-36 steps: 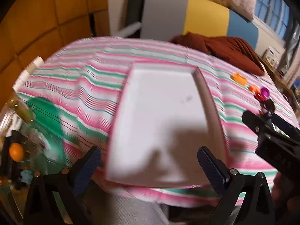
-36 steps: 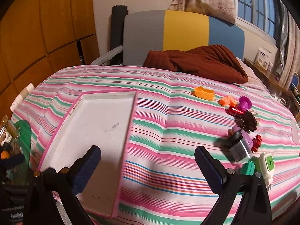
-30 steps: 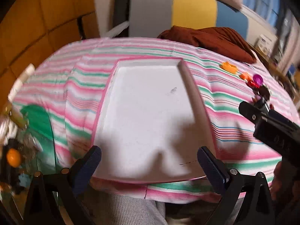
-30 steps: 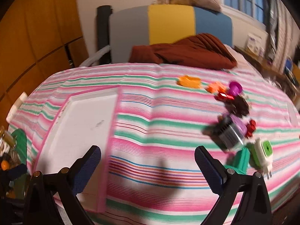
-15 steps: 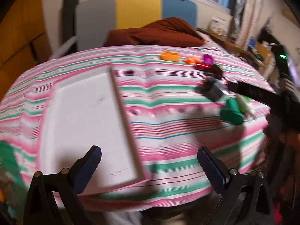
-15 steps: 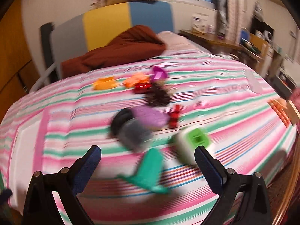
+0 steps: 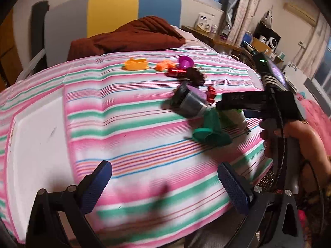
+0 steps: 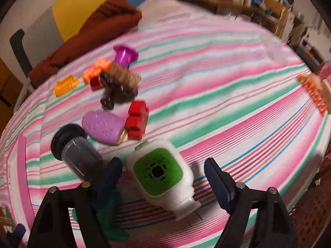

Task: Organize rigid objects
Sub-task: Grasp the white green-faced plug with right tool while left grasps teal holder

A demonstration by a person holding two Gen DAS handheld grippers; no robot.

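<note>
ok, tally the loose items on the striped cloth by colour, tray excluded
Orange: 2, boat-shaped piece, small piece
Purple: 2, cup, oval case
Red: 2, brick stack, small piece
Green: 2, white-and-green plug-in device, green funnel-shaped piece
Dark: 2, clear jar with black lid, brown fuzzy clump
Total: 10

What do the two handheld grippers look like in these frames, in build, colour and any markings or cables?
Both share one build. The left gripper has black angular fingers with silver pivot screws and dark blue, finely textured pads. The right gripper matches. From the left wrist view its black body bears faint embossed digits, a thin black cable runs down it, and a small green light glows on top.
</note>
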